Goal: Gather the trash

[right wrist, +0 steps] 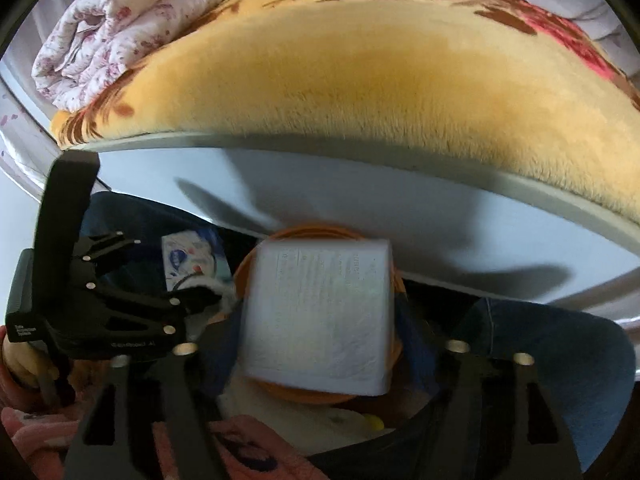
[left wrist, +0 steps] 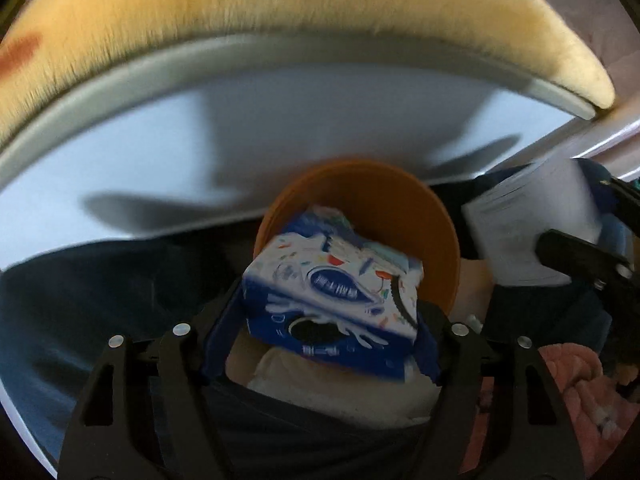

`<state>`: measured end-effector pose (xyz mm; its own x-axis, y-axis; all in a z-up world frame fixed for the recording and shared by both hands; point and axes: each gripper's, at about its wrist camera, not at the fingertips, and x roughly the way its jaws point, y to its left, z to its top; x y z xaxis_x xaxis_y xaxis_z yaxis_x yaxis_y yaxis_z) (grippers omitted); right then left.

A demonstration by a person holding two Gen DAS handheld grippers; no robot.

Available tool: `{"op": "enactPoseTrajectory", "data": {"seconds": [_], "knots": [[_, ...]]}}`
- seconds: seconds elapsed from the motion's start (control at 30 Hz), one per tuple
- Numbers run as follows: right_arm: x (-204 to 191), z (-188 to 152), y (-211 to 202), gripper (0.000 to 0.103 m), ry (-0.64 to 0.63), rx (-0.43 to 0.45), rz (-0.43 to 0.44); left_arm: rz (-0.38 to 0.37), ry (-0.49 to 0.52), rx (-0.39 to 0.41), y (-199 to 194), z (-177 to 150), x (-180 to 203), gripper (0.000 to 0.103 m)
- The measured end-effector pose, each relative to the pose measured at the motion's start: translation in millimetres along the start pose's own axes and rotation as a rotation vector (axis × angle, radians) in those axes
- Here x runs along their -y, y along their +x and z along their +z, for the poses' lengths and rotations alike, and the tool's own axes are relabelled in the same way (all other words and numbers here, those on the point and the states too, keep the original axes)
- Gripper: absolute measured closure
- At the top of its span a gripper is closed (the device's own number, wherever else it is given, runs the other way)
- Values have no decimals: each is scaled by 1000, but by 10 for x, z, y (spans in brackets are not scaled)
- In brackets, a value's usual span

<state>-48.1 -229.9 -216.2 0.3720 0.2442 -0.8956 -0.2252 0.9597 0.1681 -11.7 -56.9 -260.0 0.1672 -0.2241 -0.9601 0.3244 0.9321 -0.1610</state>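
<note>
Clamped in your left gripper (left wrist: 328, 336) was a blue-and-white carton (left wrist: 332, 292), tilted, its far corner over the rim of the orange bin (left wrist: 420, 216). Your right gripper (right wrist: 320, 360) was closed on a white packet (right wrist: 320, 312), which hung directly over the same bin (right wrist: 280, 392). You would have done well to bring each piece fully over the mouth and low before parting the fingers, one hand at a time, so neither knocked the other. The carton looked rigid and light; the packet soft, likely to sag. Whether the bin already held anything, the pictures could not tell. It stood close against the bed frame (left wrist: 360, 120), below the yellow blanket (left wrist: 280, 8).
</note>
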Motion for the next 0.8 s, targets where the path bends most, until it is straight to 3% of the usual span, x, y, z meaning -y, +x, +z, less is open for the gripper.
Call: {"op": "enactPoseTrajectory", "data": {"seconds": [0.07, 0.17, 0.47, 0.8], "knots": [[8, 2, -28, 18, 3, 16, -5, 18, -2, -14, 32, 0, -11, 22], [30, 17, -87, 17, 8, 43, -19, 14, -8, 1, -16, 14, -18, 20], [91, 151, -359, 17, 15, 135, -46, 52, -6, 124, -391, 114, 9, 16], [85, 551, -1046, 12, 11, 390, -106, 148, -25, 407, -1344, 425, -57, 15]]}}
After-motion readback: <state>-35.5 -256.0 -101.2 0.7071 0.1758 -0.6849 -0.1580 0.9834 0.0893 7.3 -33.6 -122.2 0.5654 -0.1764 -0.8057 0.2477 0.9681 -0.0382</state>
